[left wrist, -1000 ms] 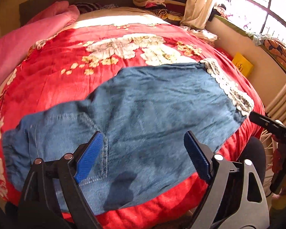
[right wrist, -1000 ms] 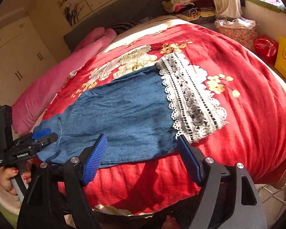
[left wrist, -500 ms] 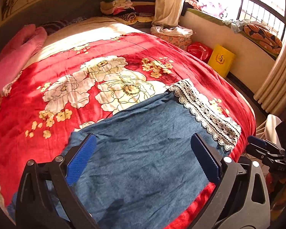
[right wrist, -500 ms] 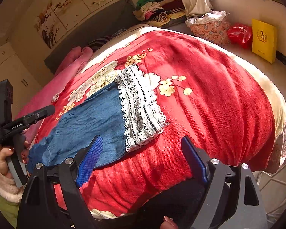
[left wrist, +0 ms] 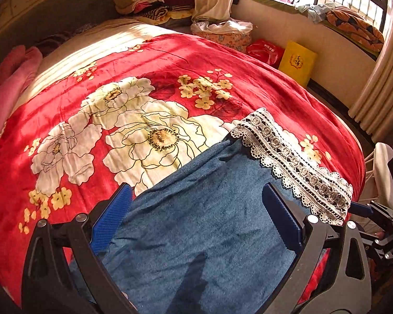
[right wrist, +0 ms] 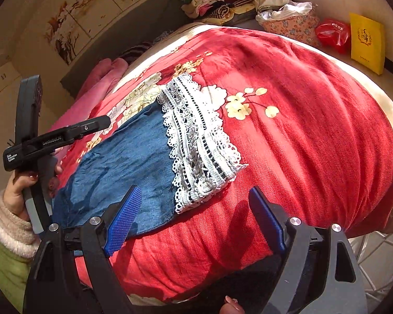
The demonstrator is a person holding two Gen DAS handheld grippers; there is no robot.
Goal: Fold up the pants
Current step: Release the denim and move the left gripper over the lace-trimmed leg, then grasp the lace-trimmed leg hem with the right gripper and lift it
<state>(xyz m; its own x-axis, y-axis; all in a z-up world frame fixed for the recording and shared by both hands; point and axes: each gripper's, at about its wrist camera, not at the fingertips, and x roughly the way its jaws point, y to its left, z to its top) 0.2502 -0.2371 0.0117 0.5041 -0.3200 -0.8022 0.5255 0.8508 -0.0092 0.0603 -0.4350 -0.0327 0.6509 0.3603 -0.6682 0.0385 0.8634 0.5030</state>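
- Left wrist view: I found my left gripper point(left wrist: 196, 222) with its jaws spread wide apart and nothing between the blue pads point(left wrist: 111, 225).
- The gripper stood over the pants point(left wrist: 204, 230), blue denim lying flat on the red floral blanket point(left wrist: 104, 60) at the near edge of the bed.
- The white lace cuff point(left wrist: 293, 164) of the pants lay at the right end of the denim, spread on the blanket near the bed's right side.
- Part of my right gripper point(left wrist: 364, 210) showed at the right edge, just beyond the cuff; from this view I could not tell how its jaws stood.
- A yellow bag point(left wrist: 297, 62) and a red bag point(left wrist: 266, 51) stood on the floor by the wall under the window.
- Right wrist view: my right gripper point(right wrist: 196, 219) had its jaws wide apart and empty, low over the blanket point(right wrist: 314, 130) just short of the lace cuff point(right wrist: 199, 141).
- The pants point(right wrist: 123, 162) ran leftward from the cuff along the near edge of the bed.
- My left hand point(right wrist: 21, 185) held the left gripper point(right wrist: 91, 127) above the far left part of the denim, its tip over the fabric.
- A pink quilt point(right wrist: 97, 89) lay along the far left side of the bed.
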